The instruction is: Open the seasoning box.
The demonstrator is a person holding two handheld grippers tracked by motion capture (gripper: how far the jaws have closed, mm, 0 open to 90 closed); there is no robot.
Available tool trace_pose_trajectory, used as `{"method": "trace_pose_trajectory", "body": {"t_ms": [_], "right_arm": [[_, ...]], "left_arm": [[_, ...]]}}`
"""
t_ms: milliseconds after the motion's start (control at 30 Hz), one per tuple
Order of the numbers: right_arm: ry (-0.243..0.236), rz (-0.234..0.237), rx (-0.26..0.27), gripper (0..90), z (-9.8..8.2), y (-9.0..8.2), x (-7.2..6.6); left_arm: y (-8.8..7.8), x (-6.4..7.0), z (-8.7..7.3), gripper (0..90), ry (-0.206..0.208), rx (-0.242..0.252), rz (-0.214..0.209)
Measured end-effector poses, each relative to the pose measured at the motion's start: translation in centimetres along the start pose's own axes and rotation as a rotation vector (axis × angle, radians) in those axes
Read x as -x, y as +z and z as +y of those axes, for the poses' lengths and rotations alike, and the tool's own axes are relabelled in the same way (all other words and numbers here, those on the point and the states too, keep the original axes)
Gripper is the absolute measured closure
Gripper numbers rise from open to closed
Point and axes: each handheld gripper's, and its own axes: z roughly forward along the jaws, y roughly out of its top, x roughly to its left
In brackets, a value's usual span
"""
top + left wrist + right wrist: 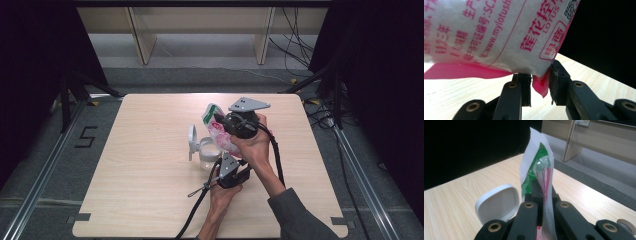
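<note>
- High view: the bag [218, 131], a white pouch printed in pink and green, hangs at the centre of the frame, tilted above a clear container [209, 155] that stands on the desk [150, 190].
- The container's white lid [192, 141] is hinged open and stands upright at the container's left, so the mouth is free, probably to receive the bag's granular contents.
- The right gripper [223, 123] sits just right of centre and holds the bag's upper end. In the right gripper view its jaws are closed flat on the green and clear edge of the bag [541, 170], with the open lid [497, 206] at lower left.
- The left gripper [220, 167] sits below the container, near the bottom centre of the frame. In the left gripper view its jaws stand on either side of the pink lower corner of the bag [541, 85], partly closed. The right jaw touches the film; a gap shows at the left jaw, so a firm pinch cannot be confirmed.
- Judgement: holding the bag at two opposite ends keeps the limp film taut and lets the person set its tilt over the container.
- Risk, as a judgement: a loose lower corner could swing and send the contents onto the desk.
</note>
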Motion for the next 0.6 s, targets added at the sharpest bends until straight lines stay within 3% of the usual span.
{"method": "trace_pose_trajectory", "body": {"t_ms": [33,67,233,267,400,467,600], "right_arm": [[0.028,-0.004,-0.007,90.0,-0.03,-0.03,-0.26],[0.007,-0.007,-0.001,90.0,-0.02,0.09,-0.12],[-0.006,-0.008,-0.018,90.0,-0.03,0.4,-0.29],[0.014,-0.007,-0.022,90.0,-0.08,0.45,-0.48],[0.004,-0.017,-0.013,90.0,-0.11,0.75,-0.4],[0.009,-0.01,-0.036,90.0,-0.11,0.71,-0.43],[-0.007,-0.032,-0.005,90.0,-0.22,0.82,-0.44]], "left_arm": [[-0.01,0.02,0.0,72.8,0.007,-0.004,-0.001],[-0.02,0.07,0.0,72.8,0.008,-0.005,-0.001],[-0.01,0.13,-0.01,72.9,0.004,-0.001,-0.007],[-0.04,0.1,0.0,72.9,0.008,-0.007,-0.008],[0.01,0.05,-0.02,73.0,0.006,-0.003,-0.012],[0.07,0.1,-0.04,73.0,-0.002,0.001,-0.012],[0.1,0.16,0.0,73.0,-0.008,0.012,-0.015]]}}
